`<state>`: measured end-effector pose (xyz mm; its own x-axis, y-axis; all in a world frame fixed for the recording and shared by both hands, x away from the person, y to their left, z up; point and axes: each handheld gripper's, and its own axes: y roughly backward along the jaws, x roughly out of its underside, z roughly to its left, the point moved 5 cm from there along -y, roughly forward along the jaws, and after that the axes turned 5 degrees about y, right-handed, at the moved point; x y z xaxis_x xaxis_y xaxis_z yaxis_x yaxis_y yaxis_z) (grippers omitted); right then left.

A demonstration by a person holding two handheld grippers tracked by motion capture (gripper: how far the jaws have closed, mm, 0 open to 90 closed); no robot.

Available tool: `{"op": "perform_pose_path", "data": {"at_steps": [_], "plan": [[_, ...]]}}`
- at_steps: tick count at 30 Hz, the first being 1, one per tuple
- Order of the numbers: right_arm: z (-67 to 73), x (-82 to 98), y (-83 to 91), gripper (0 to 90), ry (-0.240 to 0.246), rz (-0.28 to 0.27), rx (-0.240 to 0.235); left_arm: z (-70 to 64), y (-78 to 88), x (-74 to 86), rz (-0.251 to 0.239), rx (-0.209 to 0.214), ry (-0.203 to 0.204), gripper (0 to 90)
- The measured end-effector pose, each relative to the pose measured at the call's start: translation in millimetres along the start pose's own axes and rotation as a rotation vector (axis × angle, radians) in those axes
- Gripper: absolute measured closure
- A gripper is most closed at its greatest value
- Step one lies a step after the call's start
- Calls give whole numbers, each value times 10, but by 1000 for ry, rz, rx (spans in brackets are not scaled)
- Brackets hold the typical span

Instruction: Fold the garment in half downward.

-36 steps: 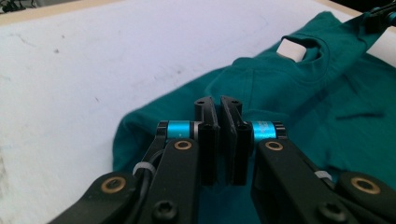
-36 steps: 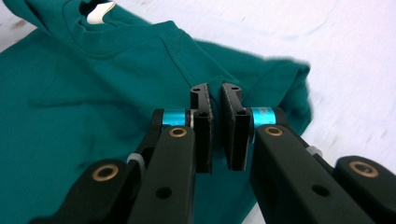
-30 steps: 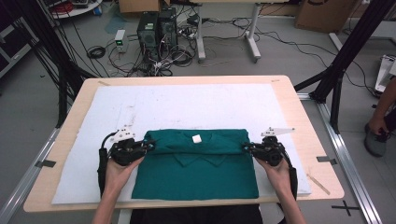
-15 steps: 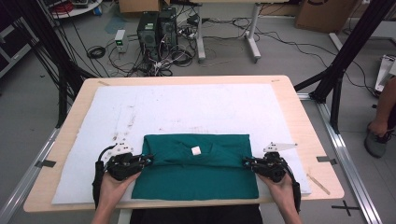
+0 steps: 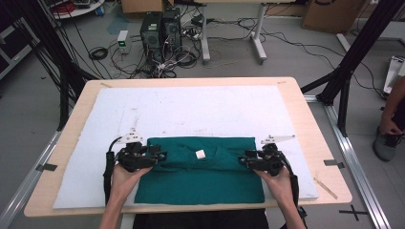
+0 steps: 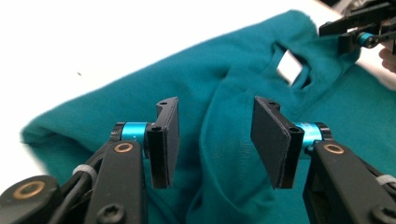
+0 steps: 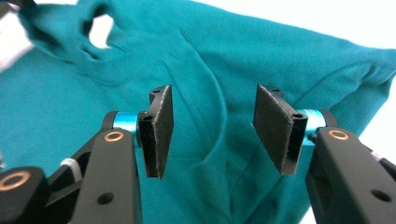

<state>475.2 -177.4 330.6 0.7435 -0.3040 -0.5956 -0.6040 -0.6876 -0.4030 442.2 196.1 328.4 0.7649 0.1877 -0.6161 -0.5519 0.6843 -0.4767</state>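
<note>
Teal shirt (image 5: 200, 174) lay folded between both hand-held grippers — left (image 5: 160, 156), right (image 5: 242, 161) — jaws just opened, cloth released; more folding seemed left.

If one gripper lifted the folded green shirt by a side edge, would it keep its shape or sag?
The green shirt would probably sag and unfold: it is soft knit cloth, creased between the left gripper jaws. It likely weighs little, lying flat in thin layers. Pushed, it would probably bunch on the white mat rather than slide whole.

White mat (image 5: 191, 109) on wooden table (image 5: 315, 138), computer towers (image 5: 160, 28) behind
</note>
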Motion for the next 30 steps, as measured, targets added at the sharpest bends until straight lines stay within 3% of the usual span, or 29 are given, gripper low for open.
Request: {"op": "perform_pose_path", "data": {"at_steps": [2,3,6,9,14,18,20,22,24,27,29,30], "plan": [[-5,31,-75,540,-13,37,-7,12,-74,37,45,9,11,557],[1,48,-95,592,-13,43,-14,7,-90,55,56,19,5,632],[54,75,-72,792,15,38,-33,-31,-65,92,48,37,-7,791],[106,97,10,862,32,12,-58,-97,29,122,33,64,-19,862],[193,170,139,868,39,-5,-114,-204,209,220,21,105,-45,873],[249,309,144,863,46,35,-130,-236,251,353,51,127,-35,874],[259,370,119,735,41,53,-131,-237,237,393,61,137,-39,839],[273,357,98,624,43,51,-142,-245,208,381,60,139,-36,658],[295,290,86,527,42,42,-135,-281,156,329,53,147,-49,583],[353,172,10,530,66,43,-162,-371,43,284,74,169,-80,574],[423,142,-63,616,105,68,-178,-416,-30,293,102,154,-111,613],[449,142,-95,682,121,76,-178,-429,-49,303,111,155,-119,673]]}}
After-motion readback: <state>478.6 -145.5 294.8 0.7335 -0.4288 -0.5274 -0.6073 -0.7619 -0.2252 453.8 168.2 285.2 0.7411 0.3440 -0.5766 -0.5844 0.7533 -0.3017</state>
